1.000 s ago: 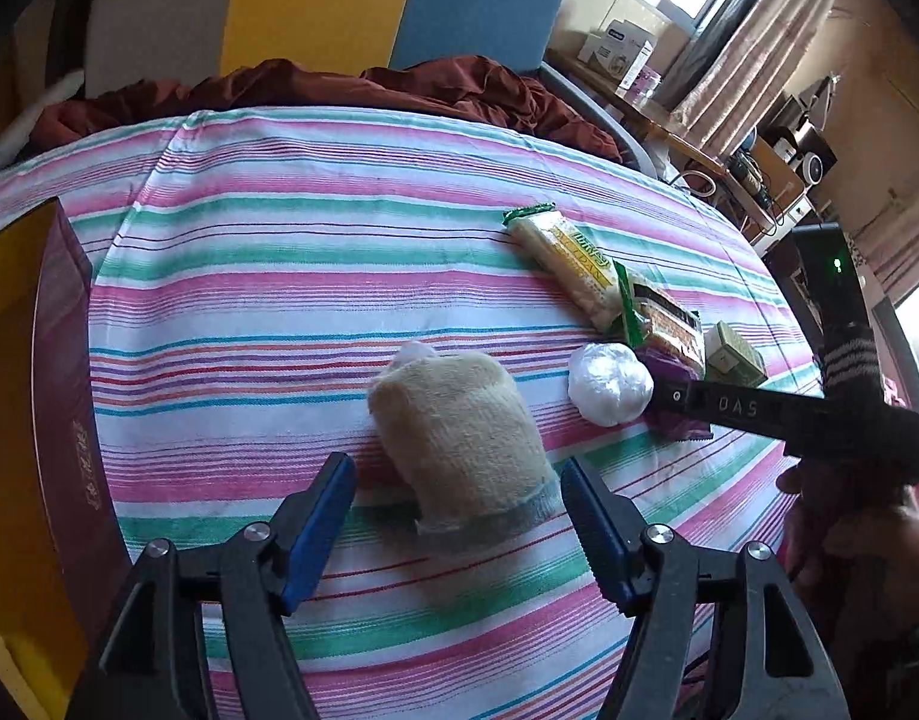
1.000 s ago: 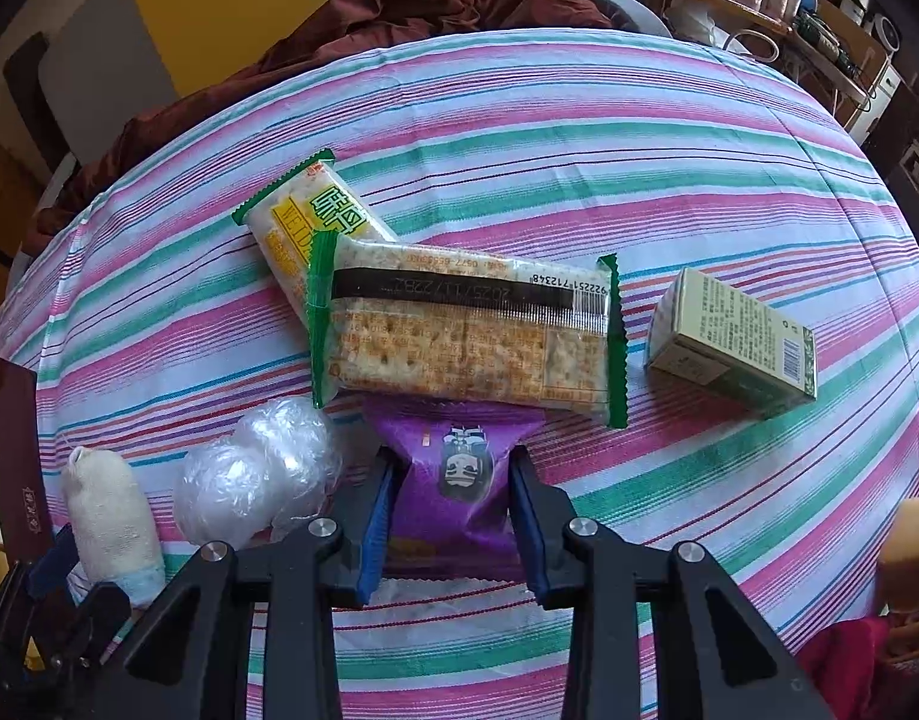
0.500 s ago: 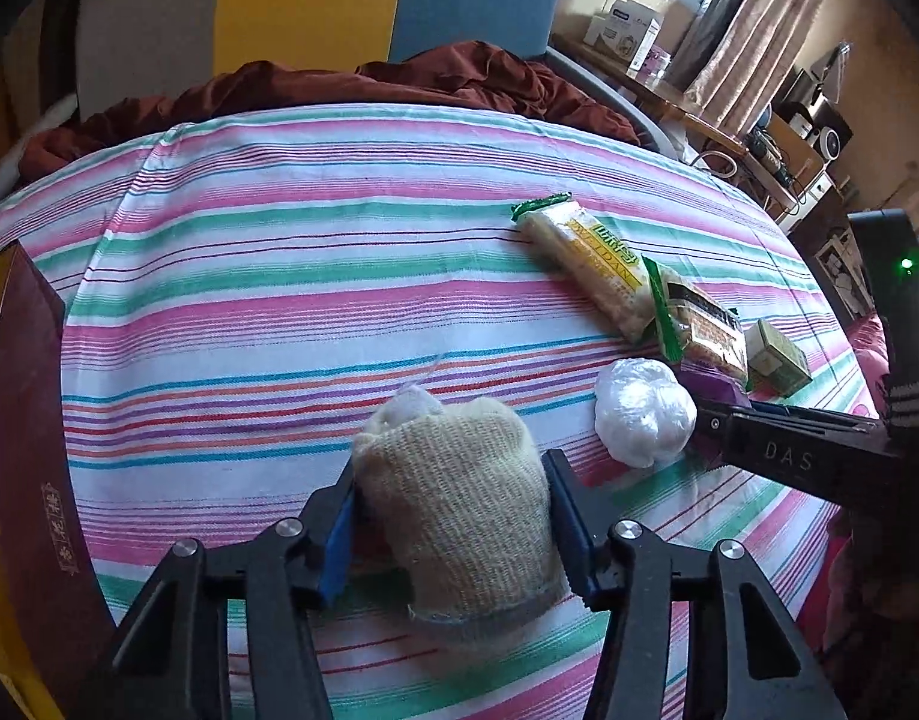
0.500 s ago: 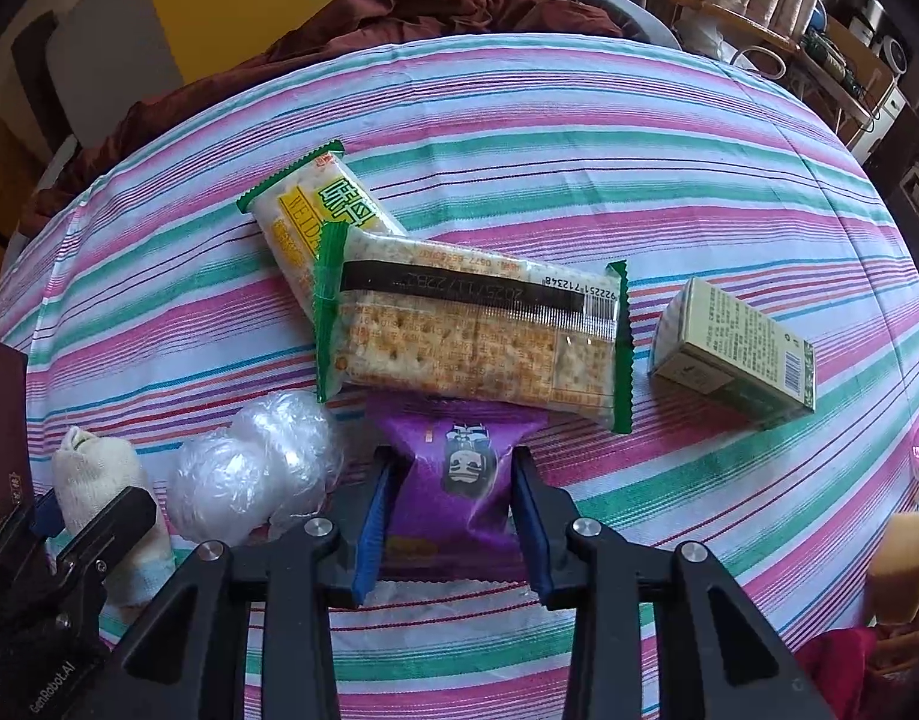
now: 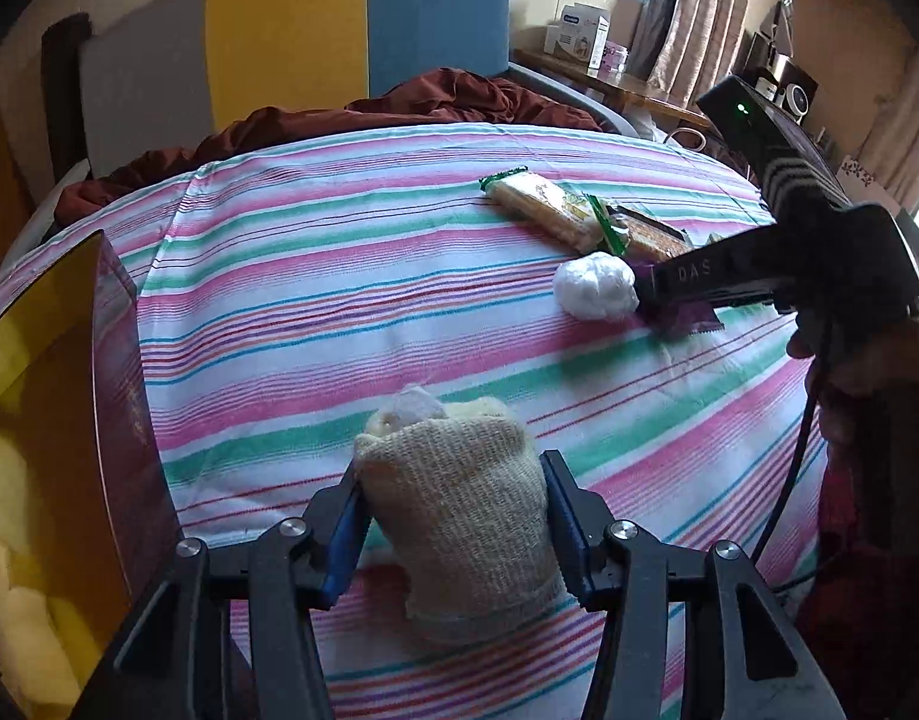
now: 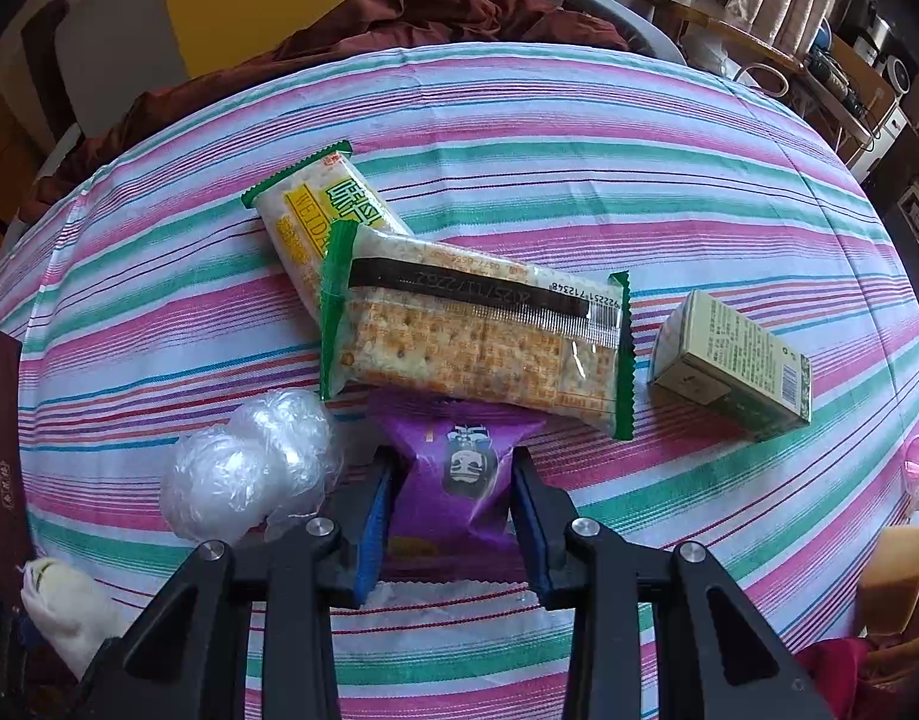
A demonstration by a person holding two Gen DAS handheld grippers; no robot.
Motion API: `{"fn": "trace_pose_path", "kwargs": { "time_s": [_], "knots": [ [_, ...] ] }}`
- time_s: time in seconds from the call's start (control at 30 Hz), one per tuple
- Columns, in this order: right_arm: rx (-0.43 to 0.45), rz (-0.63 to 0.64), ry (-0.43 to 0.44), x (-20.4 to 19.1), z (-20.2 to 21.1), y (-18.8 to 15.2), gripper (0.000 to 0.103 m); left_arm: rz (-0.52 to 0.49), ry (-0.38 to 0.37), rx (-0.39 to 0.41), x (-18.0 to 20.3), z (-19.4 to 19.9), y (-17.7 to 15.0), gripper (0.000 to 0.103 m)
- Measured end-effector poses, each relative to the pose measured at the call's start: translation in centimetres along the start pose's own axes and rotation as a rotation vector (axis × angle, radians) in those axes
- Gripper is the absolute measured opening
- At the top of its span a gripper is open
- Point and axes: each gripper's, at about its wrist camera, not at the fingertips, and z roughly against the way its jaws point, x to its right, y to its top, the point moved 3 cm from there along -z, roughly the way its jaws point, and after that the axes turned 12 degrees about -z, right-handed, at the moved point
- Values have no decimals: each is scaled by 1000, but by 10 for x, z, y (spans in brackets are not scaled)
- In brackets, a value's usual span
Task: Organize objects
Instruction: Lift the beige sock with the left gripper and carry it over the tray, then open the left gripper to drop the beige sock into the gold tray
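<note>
A rolled beige sock [image 5: 459, 516] lies on the striped tablecloth [image 5: 339, 252] near the front edge. My left gripper [image 5: 453, 468] is shut on it, blue pads pressing both sides. In the right wrist view the sock [image 6: 63, 600] shows at the bottom left. My right gripper [image 6: 452, 459] is shut on a purple snack packet [image 6: 459, 480], which lies on the cloth just below a clear cracker pack [image 6: 471, 342]. From the left wrist view the right gripper [image 5: 645, 300] reaches in from the right, a hand behind it.
A crumpled white plastic ball [image 6: 249, 468] sits left of the purple packet. A yellow cracker pack [image 6: 321, 216] lies under the clear one, and a small green carton [image 6: 735, 360] lies to the right. A dark red box [image 5: 117, 372], yellow inside, stands at the cloth's left edge.
My left gripper went from open around the sock to shut on it, and has shifted with it toward the red box. The right gripper kept its hold on the purple packet.
</note>
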Motion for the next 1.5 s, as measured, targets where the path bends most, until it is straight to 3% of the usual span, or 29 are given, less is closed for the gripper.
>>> {"fn": "trace_pose_path", "kwargs": {
  "time_s": [0.43, 0.67, 0.9, 1.1, 1.3, 1.5],
  "knots": [
    [34, 40, -30, -6, 2, -2, 37, -45, -15, 41, 12, 37, -23, 54],
    [48, 55, -46, -16, -8, -2, 37, 22, -16, 100, -17, 71, -26, 54],
    [58, 73, -70, -36, -5, -14, 37, 203, 55, 145, -106, 106, -23, 55],
    [59, 81, -75, -31, -4, -14, 37, 375, 186, 77, -214, 112, -38, 57],
    [59, 87, -78, -27, 1, -14, 37, 432, 290, -48, -286, 84, -60, 57],
    [60, 93, -83, -27, 0, -12, 37, 418, 311, -110, -307, 56, -70, 57]
  ]
}}
